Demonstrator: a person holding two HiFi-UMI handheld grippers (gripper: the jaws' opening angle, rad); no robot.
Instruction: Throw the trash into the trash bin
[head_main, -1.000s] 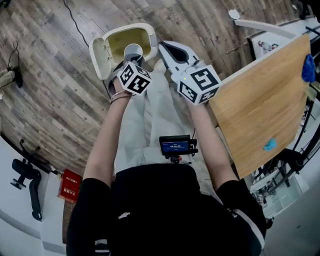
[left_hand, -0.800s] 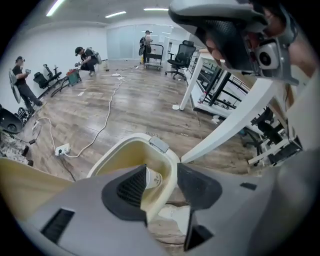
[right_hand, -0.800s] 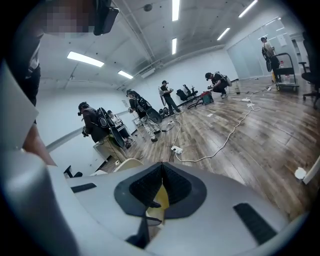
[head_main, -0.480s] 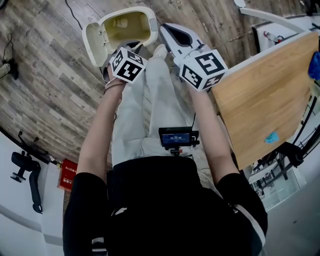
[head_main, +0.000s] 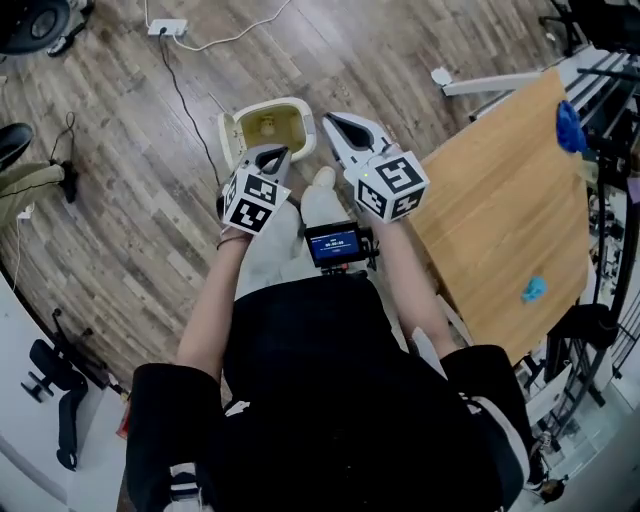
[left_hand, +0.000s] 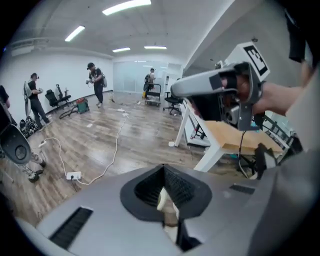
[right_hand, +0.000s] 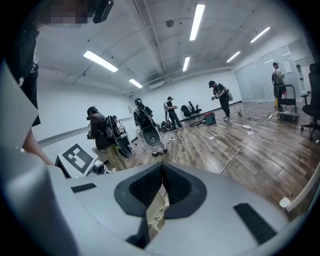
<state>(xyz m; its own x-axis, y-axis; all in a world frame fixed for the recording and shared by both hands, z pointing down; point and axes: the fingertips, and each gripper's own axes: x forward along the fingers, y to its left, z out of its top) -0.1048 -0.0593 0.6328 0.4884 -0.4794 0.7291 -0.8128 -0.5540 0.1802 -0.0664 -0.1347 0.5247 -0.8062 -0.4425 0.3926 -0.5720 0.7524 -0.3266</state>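
Left tool (head_main: 274, 153): jaws have just been closing, now together, nothing between them.
Right tool (head_main: 329, 119): jaws together, empty.
Trash bin (head_main: 290, 103): on floor, lid open.

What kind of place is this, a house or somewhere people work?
Probably a big open lab or office, not a house: long ceiling strip lights, office chairs, cables trailing over the wood floor, and several people standing about.

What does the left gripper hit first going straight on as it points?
Likely the open trash bin, at its near rim or inside: the left gripper, jaws shut, angles down toward it. Depth is unclear.
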